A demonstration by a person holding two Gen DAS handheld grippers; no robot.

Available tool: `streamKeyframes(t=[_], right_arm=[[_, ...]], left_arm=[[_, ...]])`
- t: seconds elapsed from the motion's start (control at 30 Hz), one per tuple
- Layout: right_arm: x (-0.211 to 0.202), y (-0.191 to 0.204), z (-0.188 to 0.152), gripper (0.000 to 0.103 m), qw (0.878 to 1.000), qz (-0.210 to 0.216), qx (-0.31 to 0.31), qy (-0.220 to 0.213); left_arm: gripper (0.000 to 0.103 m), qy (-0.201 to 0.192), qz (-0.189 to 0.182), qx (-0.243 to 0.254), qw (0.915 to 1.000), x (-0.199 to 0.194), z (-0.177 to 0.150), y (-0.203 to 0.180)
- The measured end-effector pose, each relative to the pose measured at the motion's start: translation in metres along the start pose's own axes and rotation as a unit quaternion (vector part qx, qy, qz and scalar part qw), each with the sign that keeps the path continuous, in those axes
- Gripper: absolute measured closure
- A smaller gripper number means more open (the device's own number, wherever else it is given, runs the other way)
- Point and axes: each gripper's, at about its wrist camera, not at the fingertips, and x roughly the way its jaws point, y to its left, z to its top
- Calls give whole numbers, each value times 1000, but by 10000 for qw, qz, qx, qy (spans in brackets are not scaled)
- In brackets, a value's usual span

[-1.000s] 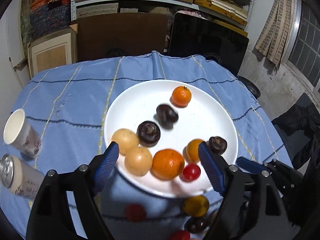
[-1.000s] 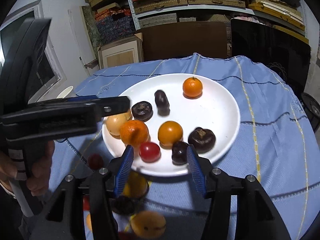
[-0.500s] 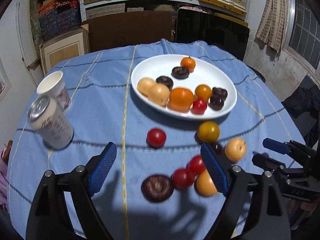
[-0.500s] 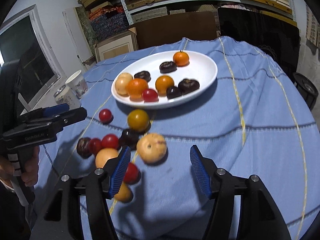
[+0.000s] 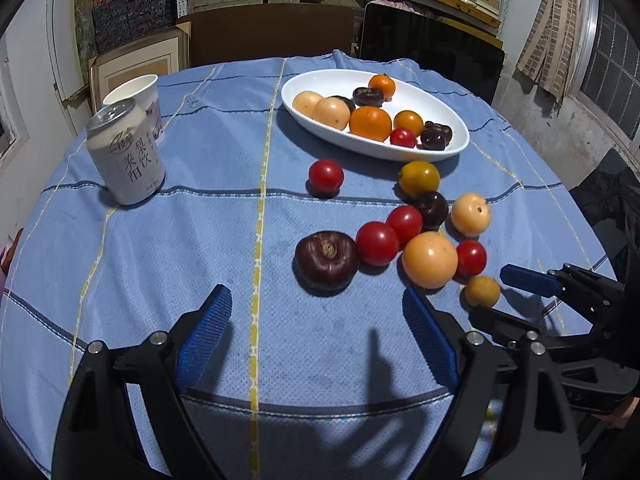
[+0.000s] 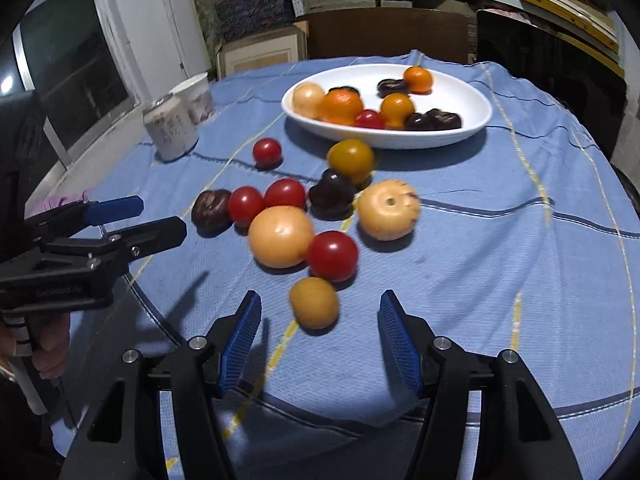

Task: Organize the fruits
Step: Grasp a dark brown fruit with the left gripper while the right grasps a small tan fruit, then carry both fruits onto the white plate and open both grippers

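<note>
We hold the left gripper (image 5: 316,328) and right gripper (image 6: 320,332) spread and empty, now drawn back from the white plate (image 5: 460,138) to the loose fruits (image 5: 430,258) on the blue cloth (image 5: 160,240); a small yellow fruit (image 6: 314,302) waits nearest, ready for picking.

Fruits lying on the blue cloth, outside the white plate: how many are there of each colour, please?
Red fruits: 4
Dark purple fruits: 2
Yellow or pale orange fruits: 4
Total: 10
</note>
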Motion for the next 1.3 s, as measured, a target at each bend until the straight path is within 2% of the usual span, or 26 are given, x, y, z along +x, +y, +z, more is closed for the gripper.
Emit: streamKeyframes(t=[0.03, 0.1, 0.17, 0.33, 0.5, 0.57, 0.63, 0.7, 0.8, 0.93, 1.13, 1.3], right_arm=[[3, 1, 0, 43, 10000, -47, 7, 26], [8, 2, 0, 64, 9999, -151, -51, 55], [8, 3, 0, 76, 9997, -168, -163, 26], [5, -9, -2, 76, 9997, 185, 154, -74], [5, -13, -3, 76, 9990, 346, 255, -93], [5, -14, -3, 76, 9987, 393, 294, -106], [5, -15, -3, 76, 9986, 417, 315, -119], [5, -14, -3, 76, 9986, 420, 295, -128], [4, -15, -4, 76, 9985, 442, 296, -138], [2, -14, -4, 76, 9986, 434, 264, -134], [-10, -17, -6, 76, 9987, 372, 253, -254], [-31, -46, -1, 76, 9974, 170, 516, -470]], left_arm=[[18, 21, 17, -5, 10000, 1, 0, 1], [18, 39, 52, -23, 10000, 2, 0, 3], [18, 39, 91, 6, 10000, 5, 1, 3], [18, 98, 310, 163, 9993, 18, 8, 1], [19, 252, 323, 290, 9987, 35, 15, -6], [27, 300, 285, 311, 9987, 40, 17, -8], [40, 423, 216, 306, 9984, 48, 18, -9], [43, 361, 270, 354, 9984, 52, 20, -10], [61, 373, 205, 347, 9985, 51, 24, -11], [62, 415, 239, 177, 9987, 46, 24, -7], [62, 181, 157, 126, 9996, 14, 20, -3], [62, -129, -25, 220, 9997, -12, 31, -8]])
